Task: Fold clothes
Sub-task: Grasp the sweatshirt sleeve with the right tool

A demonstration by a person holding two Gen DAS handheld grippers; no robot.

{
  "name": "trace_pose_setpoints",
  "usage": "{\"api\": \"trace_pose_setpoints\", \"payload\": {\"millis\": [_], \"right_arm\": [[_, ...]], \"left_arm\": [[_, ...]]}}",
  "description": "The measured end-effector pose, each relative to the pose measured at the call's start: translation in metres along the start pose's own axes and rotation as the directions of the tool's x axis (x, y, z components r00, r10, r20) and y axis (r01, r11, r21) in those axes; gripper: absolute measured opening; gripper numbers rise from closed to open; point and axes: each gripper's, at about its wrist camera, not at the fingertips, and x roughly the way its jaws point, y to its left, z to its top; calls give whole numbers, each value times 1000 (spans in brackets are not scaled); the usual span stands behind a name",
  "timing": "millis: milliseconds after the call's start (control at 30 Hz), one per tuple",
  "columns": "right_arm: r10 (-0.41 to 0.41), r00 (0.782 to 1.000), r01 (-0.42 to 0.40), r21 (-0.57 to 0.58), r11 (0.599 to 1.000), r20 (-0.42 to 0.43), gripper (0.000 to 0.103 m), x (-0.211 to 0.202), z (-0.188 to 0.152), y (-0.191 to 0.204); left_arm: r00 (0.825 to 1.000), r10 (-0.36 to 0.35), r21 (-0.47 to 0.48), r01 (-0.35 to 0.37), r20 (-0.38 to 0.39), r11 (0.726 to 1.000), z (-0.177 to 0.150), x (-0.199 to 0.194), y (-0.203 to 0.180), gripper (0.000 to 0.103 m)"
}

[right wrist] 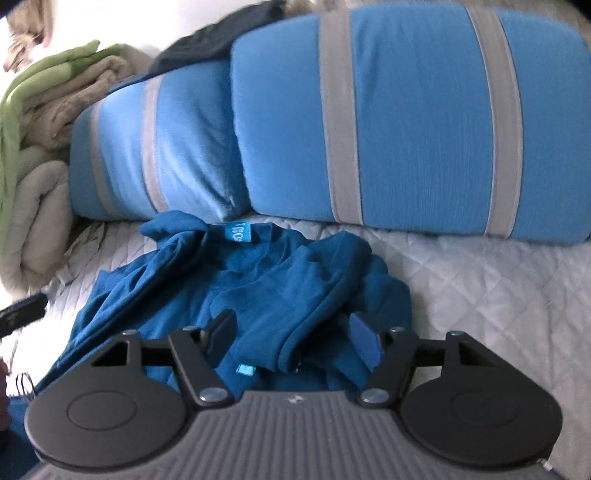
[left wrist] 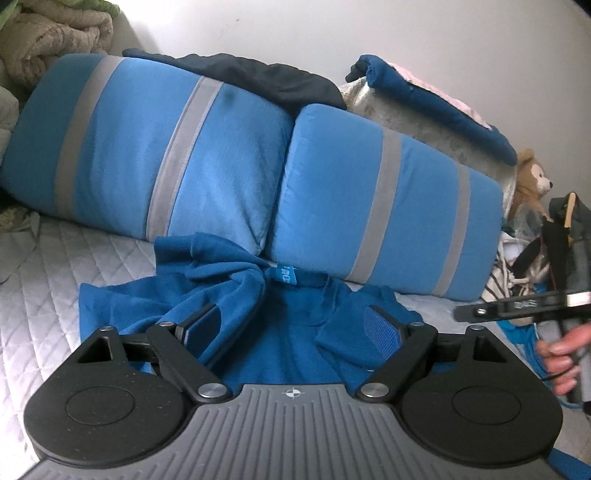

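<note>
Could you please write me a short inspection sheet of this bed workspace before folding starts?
Surface: quilted grey bedcover, partly covered.
Job's things: blue garment lies crumpled and unfolded, neck label towards the pillows.
Clutter: dark garment on the striped blue pillows; folded blankets; teddy bear.
Grippers: left gripper open over the garment; right gripper open, cloth between the jaws, not pinched.
Cables: thin dark wire by the hand.
Surroundings: white wall.
</note>
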Motion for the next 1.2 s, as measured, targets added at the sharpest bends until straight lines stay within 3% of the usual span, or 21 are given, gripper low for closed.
{"api": "trace_pose_setpoints", "payload": {"millis": [167,400,467,533,567,900,967,1000,1133,1200], "right_arm": [[20,1000,-18,116,993,-13,62,34,4,-17],[13,999,-5,187,982,-37,54,79,7,-25],[23,999,-13,190,982,-47,46,89,6,-25],[4,999,5,177,984,-50,15,93,5,-23],[-10,999,18,172,985,-48,11,93,4,-22],[4,998,5,131,991,-64,7,53,-11,-5],[12,996,-2,109,994,-92,8,49,-16,-2],[6,994,5,101,995,-106,13,49,-18,-2],[-30,994,43,121,992,-109,61,48,-19,-8],[-11,997,24,186,982,-71,71,45,-18,-16]], "left_arm": [[1000,-5,20,5,-12,1000,-2,3,-4,85],[1000,-5,22,5,-23,1000,-3,6,-5,85],[1000,-3,19,4,-25,1000,-2,7,-4,85],[1000,-1,14,2,-28,1000,-2,7,-3,85],[1000,-1,10,1,-30,1000,-2,7,-3,85],[999,-13,14,14,-40,1000,-3,9,-2,85],[999,-13,16,14,-41,1000,-4,9,-3,85],[999,-13,15,14,-41,1000,-4,9,-3,85],[999,-9,9,9,-42,1000,-3,9,-2,85],[999,-9,6,9,-43,1000,-4,9,-2,85]]}}
